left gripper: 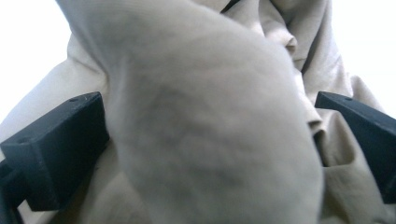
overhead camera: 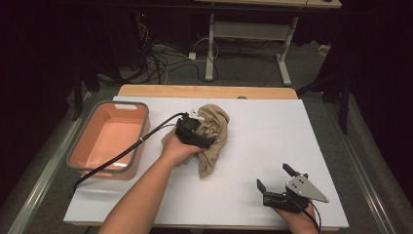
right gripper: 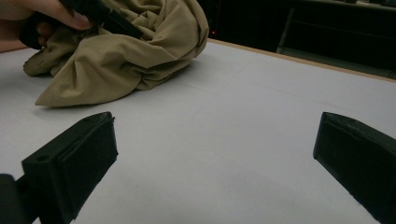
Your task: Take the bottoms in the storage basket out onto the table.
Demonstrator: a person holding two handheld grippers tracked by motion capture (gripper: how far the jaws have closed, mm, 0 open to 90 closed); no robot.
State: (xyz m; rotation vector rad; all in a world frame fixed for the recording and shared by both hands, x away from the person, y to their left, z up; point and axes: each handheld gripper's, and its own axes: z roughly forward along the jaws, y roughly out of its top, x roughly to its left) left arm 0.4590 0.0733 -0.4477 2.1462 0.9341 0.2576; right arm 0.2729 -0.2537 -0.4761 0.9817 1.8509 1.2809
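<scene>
A crumpled tan cloth (overhead camera: 214, 134) lies on the white table (overhead camera: 277, 126) a little left of centre. My left gripper (overhead camera: 196, 130) rests on the cloth's left part. In the left gripper view its black jaws stand wide apart, and a thick fold of the cloth (left gripper: 210, 130) bulges up between them; the gripper (left gripper: 205, 98) is open. My right gripper (overhead camera: 272, 176) hovers near the table's front right, open, with nothing between its fingers. In the right gripper view the gripper (right gripper: 214, 119) faces bare table, and the cloth (right gripper: 121, 56) lies farther off at the upper left under the other hand.
A pink basin (overhead camera: 104, 139) with a grey rim stands at the table's left edge. The left gripper's cable (overhead camera: 122, 153) trails over the basin's corner. A wooden strip (overhead camera: 209, 91) runs along the table's back edge. Cables and desk legs are on the floor behind.
</scene>
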